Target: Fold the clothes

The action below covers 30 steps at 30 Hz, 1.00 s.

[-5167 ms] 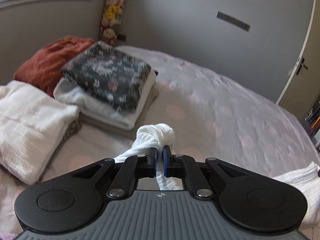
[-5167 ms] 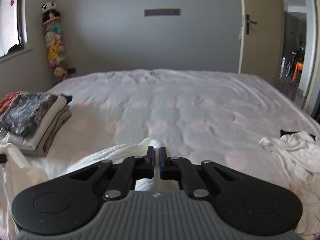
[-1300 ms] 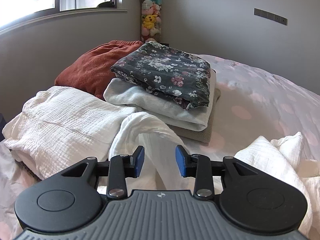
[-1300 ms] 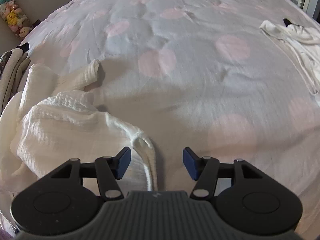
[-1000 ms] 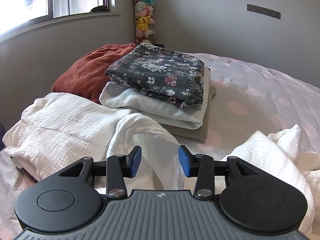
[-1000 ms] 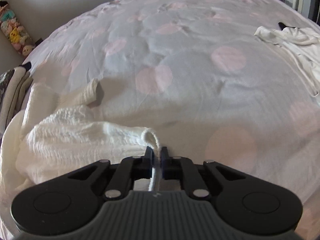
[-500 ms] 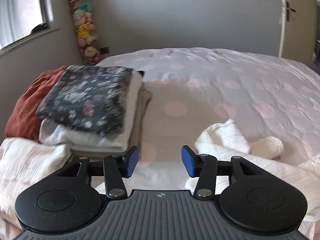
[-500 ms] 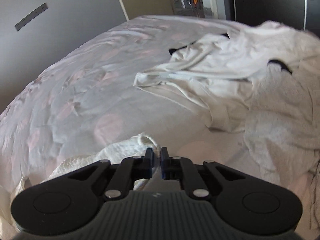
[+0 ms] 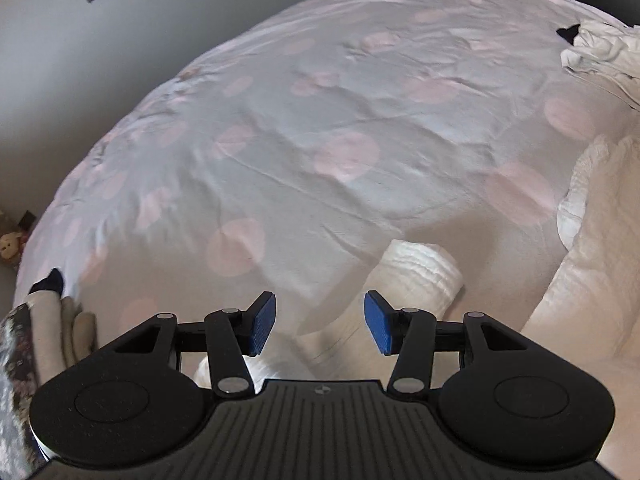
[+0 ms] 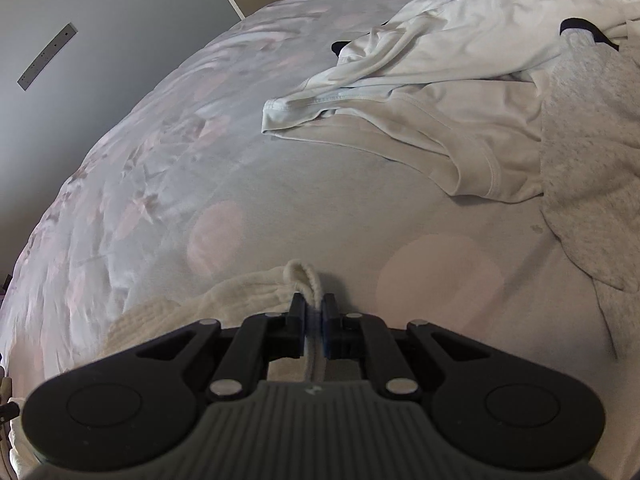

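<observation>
White garment (image 10: 240, 300) pinched in right gripper (image 10: 313, 322) jaws | left gripper (image 9: 318, 322) jaws wide, empty

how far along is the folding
Done: a folded stack sits at the bed's left edge. In hand: the right gripper is shut on the cream garment; the left gripper is open above it. Left: the white shirt and grey garment, still crumpled.

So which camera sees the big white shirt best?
The right wrist view: the white shirt spreads crumpled across the bedspread, hem and folds clear. The left wrist view catches only a small bunched bit at the far right edge.
</observation>
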Motion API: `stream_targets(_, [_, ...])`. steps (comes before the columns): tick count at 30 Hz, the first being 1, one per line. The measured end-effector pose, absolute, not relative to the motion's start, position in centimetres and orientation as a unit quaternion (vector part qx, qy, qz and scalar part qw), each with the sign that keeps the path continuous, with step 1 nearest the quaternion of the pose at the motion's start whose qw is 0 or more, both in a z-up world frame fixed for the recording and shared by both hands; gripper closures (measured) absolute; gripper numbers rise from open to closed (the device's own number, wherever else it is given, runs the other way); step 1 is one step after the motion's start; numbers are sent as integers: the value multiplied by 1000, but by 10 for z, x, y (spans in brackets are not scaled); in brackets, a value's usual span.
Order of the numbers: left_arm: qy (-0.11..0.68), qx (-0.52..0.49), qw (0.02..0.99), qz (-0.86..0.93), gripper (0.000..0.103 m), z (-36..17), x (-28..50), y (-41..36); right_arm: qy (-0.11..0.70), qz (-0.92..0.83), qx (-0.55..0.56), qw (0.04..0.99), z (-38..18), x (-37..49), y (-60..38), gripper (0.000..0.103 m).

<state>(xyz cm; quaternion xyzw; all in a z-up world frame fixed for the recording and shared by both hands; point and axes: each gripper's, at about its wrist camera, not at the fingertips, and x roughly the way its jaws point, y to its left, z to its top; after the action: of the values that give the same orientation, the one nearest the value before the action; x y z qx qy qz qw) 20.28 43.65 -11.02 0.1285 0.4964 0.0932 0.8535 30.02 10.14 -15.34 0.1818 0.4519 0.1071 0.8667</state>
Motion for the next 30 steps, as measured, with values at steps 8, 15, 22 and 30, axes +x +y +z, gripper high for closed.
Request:
stream_targets(8, [520, 80, 848, 63, 54, -146, 215, 441, 445, 113, 189, 868, -161, 308, 105, 93])
stream_targets(15, [497, 35, 862, 91, 97, -135, 198, 446, 442, 117, 186, 870, -160, 308, 106, 93])
stream_targets(22, [413, -7, 887, 206, 99, -48, 144, 480, 422, 117, 198, 877, -143, 299, 92, 94])
stream_targets(30, [299, -55, 891, 337, 99, 61, 53, 530, 371, 138, 187, 899, -81, 282, 62, 94])
